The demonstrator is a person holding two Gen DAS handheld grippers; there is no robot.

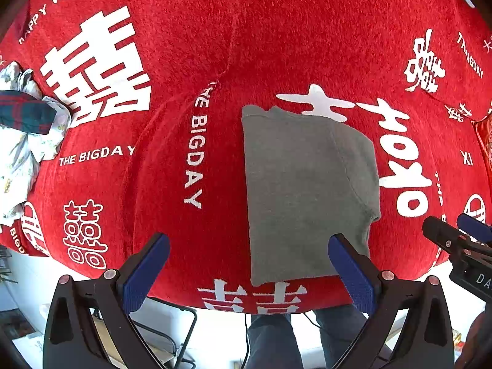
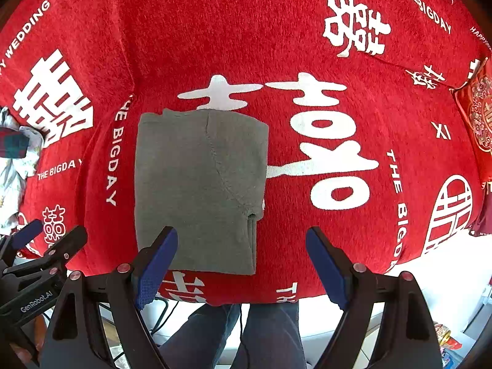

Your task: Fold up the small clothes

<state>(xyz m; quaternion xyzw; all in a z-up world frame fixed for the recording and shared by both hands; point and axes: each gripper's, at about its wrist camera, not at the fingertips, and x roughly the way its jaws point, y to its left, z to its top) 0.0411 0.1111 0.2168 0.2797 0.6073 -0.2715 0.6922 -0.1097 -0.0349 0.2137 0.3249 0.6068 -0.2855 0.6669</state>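
Garment: a grey garment (image 1: pixel 307 190) lies flat on the red printed cloth (image 1: pixel 276 30) that covers the surface, near the front edge. It is folded into a tall, narrow rectangle with a sleeve seam showing on its right side.
Fold quality: edges look straight and the layers lie flush; a slight step shows at the lower right, where the sleeve cuff ends.
Left gripper (image 1: pixel 249 270): held above the garment's lower left edge, pointing down. Its fingers (image 1: pixel 147 273) are spread wide with nothing between the pads, and they do not touch the fabric.
Right gripper (image 2: pixel 243 267): held above the garment's lower right corner. Its fingers (image 2: pixel 158 269) are likewise spread wide and empty; no cloth is pinched.
Other clothes: a heap at the far left, a pale printed piece (image 1: pixel 21 153) with a dark plaid piece (image 1: pixel 24 110) on top, lies crumpled and unfolded, well apart from the grey item.
Work done: judged from the layout, the lengthwise folds of the grey garment are complete and it has been released.
Work left: probably one crosswise fold to halve the rectangle, or setting it aside; then the crumpled heap remains.
Risk: the plush cover may drag on the bottom layer if the garment is slid.
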